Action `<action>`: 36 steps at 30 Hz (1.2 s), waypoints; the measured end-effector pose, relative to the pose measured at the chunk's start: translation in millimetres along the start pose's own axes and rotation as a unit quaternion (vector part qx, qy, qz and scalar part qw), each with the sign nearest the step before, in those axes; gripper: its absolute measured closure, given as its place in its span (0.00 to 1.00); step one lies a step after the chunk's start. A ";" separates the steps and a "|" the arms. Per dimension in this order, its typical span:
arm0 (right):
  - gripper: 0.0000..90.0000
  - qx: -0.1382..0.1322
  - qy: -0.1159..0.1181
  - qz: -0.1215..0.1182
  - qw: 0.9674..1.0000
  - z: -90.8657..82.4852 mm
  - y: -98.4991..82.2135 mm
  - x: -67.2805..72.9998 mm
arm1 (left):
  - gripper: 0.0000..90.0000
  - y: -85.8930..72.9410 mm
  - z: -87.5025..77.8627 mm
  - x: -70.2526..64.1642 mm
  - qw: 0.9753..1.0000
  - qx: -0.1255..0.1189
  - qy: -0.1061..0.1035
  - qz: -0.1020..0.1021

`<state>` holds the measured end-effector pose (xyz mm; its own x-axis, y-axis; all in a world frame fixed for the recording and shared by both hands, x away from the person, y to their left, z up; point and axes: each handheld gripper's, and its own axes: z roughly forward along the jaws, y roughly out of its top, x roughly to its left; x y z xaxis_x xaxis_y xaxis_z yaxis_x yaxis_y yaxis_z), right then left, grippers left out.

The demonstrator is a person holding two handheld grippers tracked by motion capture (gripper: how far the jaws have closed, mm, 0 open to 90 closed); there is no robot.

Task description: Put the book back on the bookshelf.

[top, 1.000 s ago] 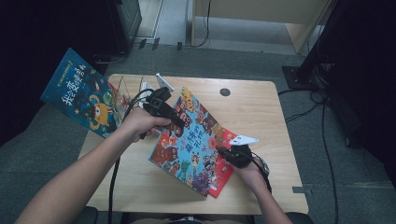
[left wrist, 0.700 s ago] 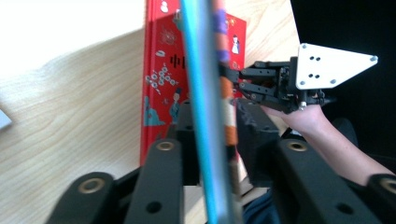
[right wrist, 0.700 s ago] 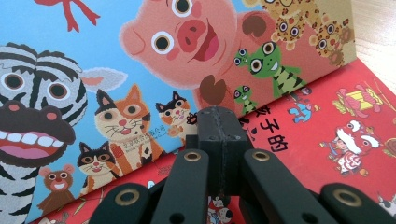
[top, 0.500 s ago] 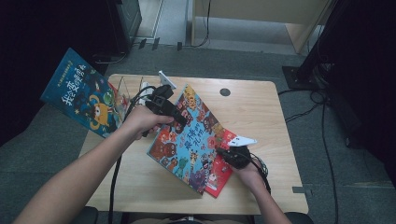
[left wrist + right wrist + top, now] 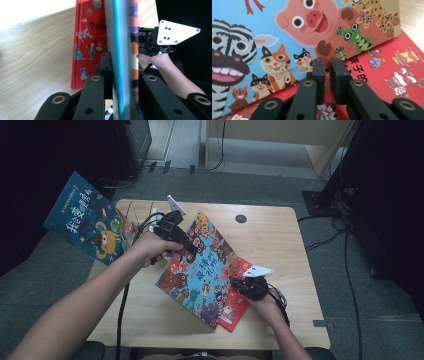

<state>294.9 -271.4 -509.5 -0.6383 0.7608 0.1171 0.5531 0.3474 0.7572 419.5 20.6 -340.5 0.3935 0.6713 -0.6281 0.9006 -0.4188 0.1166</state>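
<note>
A blue picture book (image 5: 205,265) with cartoon animals is tilted up off a red book (image 5: 239,296) that lies flat on the table. My left gripper (image 5: 192,251) is shut on its upper left edge; its jaws have just been closing with the book between them. In the left gripper view the book (image 5: 122,50) stands edge-on between the jaws of the left gripper (image 5: 122,65), and the red book (image 5: 87,45) lies beyond. My right gripper (image 5: 237,282) sits at the book's right edge. Its jaws have just been opening. In the right gripper view the right gripper (image 5: 328,62) shows a narrow gap with nothing in it, in front of the animal book (image 5: 274,37) and over the red book (image 5: 402,62).
A dark blue book (image 5: 90,222) leans out past the left edge of the wooden table (image 5: 280,245), beside a clear rack (image 5: 135,215). A black round cap (image 5: 241,218) sits in the tabletop at the back. A black cable (image 5: 122,305) trails from the left hand.
</note>
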 end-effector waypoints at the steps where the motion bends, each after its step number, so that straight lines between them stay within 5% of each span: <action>1: 0.87 0.002 0.002 -0.003 1.000 0.1 0.2 0.7 | 0.89 0.2 -1.3 0.1 1.000 0.001 -0.001 -0.003; 10: 0.73 0.000 0.001 -0.027 1.000 2.9 2.2 1.9 | 0.89 0.2 -13.4 -11.5 0.999 0.019 0.022 0.016; 21: 0.69 0.002 0.003 -0.036 0.999 4.6 3.8 2.3 | 0.89 -0.8 -28.7 -7.9 1.000 -0.001 0.000 0.006; 36: 0.60 -0.004 0.007 -0.058 0.998 11.2 6.2 3.6 | 0.89 -4.4 -99.7 -14.7 0.999 -0.042 0.002 -0.006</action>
<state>302.0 -260.3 -511.5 -0.7056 0.7076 0.0372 0.4704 0.4286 0.7714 428.2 73.5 -255.1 0.3826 0.6783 -0.6273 0.9178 -0.3571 0.1735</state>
